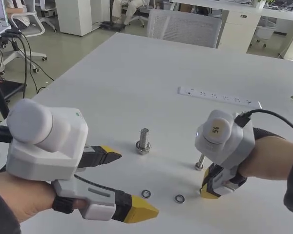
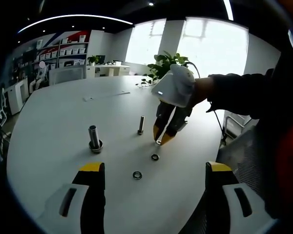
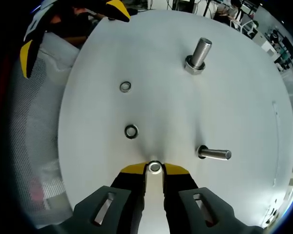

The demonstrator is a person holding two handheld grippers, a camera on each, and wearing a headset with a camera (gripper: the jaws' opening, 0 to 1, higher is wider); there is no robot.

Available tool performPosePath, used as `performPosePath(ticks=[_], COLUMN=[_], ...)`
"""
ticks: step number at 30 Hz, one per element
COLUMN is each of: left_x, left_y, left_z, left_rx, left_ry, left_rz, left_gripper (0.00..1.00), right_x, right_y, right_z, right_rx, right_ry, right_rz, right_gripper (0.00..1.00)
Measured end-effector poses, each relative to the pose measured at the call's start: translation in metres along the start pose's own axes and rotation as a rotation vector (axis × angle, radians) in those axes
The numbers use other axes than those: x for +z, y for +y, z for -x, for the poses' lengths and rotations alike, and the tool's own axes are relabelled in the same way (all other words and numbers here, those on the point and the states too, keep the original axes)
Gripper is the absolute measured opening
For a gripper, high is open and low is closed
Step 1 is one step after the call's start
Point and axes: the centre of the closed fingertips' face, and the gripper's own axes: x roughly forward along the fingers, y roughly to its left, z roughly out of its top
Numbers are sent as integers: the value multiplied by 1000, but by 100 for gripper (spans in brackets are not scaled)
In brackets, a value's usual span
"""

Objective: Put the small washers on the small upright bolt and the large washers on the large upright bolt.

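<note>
The right tool (image 1: pixel 209 191) is closed on a small washer (image 3: pixel 155 167), low near the surface (image 3: pixel 97 114). The small bolt (image 3: pixel 215 154) stands upright just beside it (on the right in the right gripper view), so I think the washer must rise over its top. The left tool (image 2: pixel 155 169) is open and farther away.

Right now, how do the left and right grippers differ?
The left gripper has its jaws wide apart and holds nothing; the right gripper has its jaws closed on a washer. The left gripper is off to the side of the large bolt, while the right gripper is close beside the small bolt. Both have yellow-tipped jaws, and two loose washers lie on the table between them.
</note>
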Motion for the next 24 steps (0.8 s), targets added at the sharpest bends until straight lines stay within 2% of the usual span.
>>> performPosePath(ticks=[10, 24], left_x=[0, 1], left_y=[-1, -3], left_z=[-1, -2], left_rx=[-2, -5], left_ry=[0, -1], left_rz=[-3, -5], left_gripper=[84, 84], right_x=[-14, -27], right_y=[0, -8], right_z=[3, 26], right_rx=[0, -24], right_ry=[11, 12], right_rz=[-22, -51], right_gripper=[14, 14])
